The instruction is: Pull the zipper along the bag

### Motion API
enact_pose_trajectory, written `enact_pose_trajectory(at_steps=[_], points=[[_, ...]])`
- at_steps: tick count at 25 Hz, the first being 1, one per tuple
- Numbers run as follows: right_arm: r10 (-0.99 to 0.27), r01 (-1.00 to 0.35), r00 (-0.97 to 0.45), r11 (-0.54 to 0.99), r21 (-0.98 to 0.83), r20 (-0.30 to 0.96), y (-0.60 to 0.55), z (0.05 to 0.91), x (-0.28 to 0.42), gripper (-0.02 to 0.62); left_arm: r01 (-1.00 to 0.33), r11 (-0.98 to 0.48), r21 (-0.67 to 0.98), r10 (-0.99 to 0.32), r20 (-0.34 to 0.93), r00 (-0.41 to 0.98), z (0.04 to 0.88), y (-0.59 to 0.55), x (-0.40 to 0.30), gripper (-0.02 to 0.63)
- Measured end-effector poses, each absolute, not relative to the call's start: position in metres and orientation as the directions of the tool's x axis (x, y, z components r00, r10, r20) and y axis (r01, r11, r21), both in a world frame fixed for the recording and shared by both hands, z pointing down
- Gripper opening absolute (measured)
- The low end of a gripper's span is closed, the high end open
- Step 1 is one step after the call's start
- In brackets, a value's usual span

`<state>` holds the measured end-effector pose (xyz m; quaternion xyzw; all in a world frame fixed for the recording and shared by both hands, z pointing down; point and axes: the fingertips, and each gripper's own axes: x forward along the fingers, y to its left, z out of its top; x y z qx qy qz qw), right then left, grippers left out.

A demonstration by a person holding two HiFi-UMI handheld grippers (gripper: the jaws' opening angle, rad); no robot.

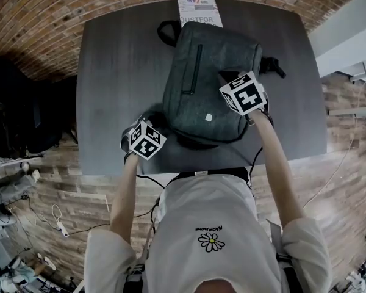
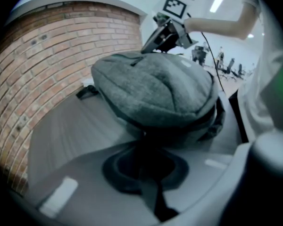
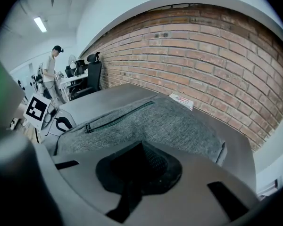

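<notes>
A grey backpack (image 1: 207, 78) lies flat on the dark table (image 1: 110, 72), its front pocket zipper (image 1: 196, 69) closed. My left gripper (image 1: 158, 122) is at the bag's near left corner. In the left gripper view its jaws (image 2: 142, 142) are shut at the backpack's (image 2: 155, 88) edge seam, where a small metal glint of the zipper pull (image 2: 142, 133) shows; the pinched part is in shadow. My right gripper (image 1: 224, 78) rests on the bag's right side, its jaws (image 3: 141, 149) shut on a fold of the backpack's fabric (image 3: 170, 121). That right gripper (image 2: 148, 48) shows at the bag's far edge.
A printed leaflet (image 1: 198, 8) lies at the table's far edge by the brick wall (image 3: 203, 46). The bag's black straps (image 1: 168, 32) trail at its far corners. A person (image 3: 51, 69) and an office chair (image 3: 92, 72) stand far off. Cables lie on the floor (image 1: 55, 218).
</notes>
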<state>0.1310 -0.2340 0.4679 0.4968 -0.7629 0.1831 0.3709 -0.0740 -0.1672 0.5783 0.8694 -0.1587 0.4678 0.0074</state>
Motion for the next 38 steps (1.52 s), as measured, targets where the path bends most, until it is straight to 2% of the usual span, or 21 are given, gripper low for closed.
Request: enact_pose_trajectory(at_steps=[5,16,23,29,33,38], points=[[-0.633,-0.893,-0.206,0.434,0.121,0.746,-0.223,0.469,0.130,-0.002,-0.324,-0.938,-0.122,-0.284,0.805,0.521,0.573,-0.159,-0.081,0.005],[-0.622,-0.915,-0.250,0.401,0.028,0.742,-0.148,0.472,0.113,-0.002,-0.334,-0.935,-0.122,-0.288,0.811,0.509,0.575,-0.128,-0.103,0.005],[-0.621,-0.941,-0.169,0.332,0.061,0.766,-0.131,0.472,0.121,0.000,-0.319,-0.921,-0.224,-0.360,0.803,0.475,0.578,-0.169,-0.089,0.006],[-0.655,-0.928,0.004,0.280,0.248,0.755,-0.148,0.477,0.123,0.000,-0.298,-0.907,-0.297,-0.410,0.779,0.474,0.576,-0.234,-0.070,0.005],[-0.640,-0.957,-0.023,0.236,0.167,0.768,-0.172,0.479,0.132,0.001,-0.274,-0.907,-0.319,-0.417,0.766,0.489,0.566,-0.266,-0.060,0.005],[-0.614,-0.965,-0.073,0.241,0.099,0.786,-0.183,0.476,0.136,0.002,-0.170,-0.931,-0.324,-0.363,0.769,0.526,0.558,-0.262,-0.067,0.003]])
